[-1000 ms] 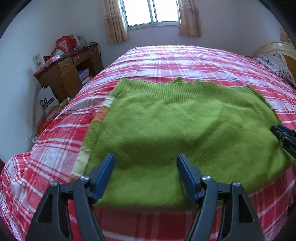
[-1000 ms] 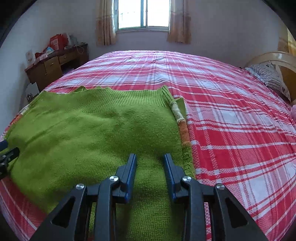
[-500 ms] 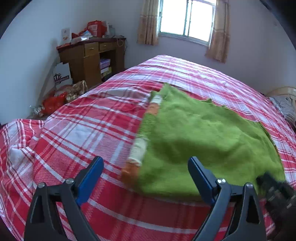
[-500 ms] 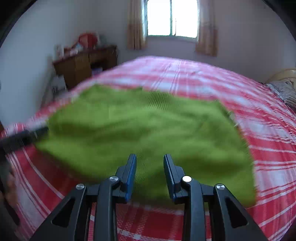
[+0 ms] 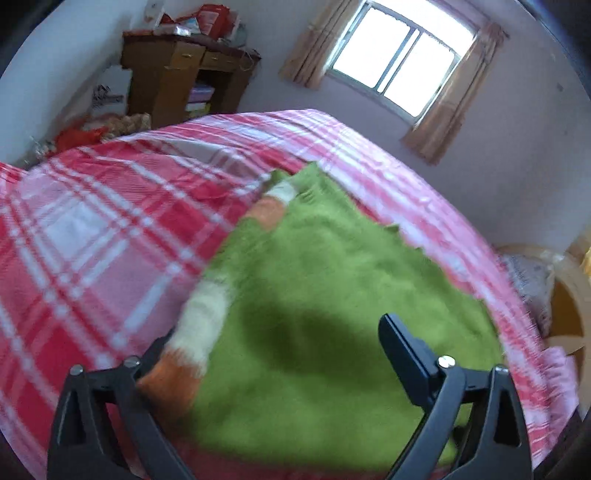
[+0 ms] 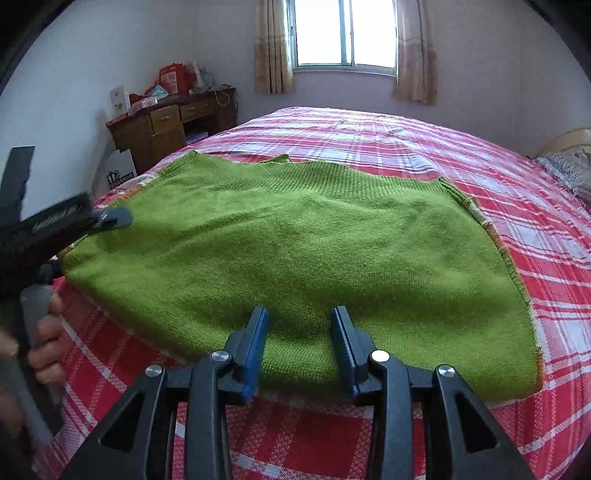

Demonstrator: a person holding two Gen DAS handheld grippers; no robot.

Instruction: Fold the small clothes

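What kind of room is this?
Most likely a bedroom. A big bed with a red plaid cover fills it, a pillow lies at its far right end, and a wooden desk stands by the curtained window.

Daylight from the window [image 6: 345, 35], blown out to white w/ no detail. Room evenly bright. Left wrist view smeared by motion blur, esp. bed [image 5: 92, 229] plaid and sweater [image 5: 332, 314]; soft dark shadow on the sweater. Right wrist view sharp. Fisheye bends both; corners vignetted black.
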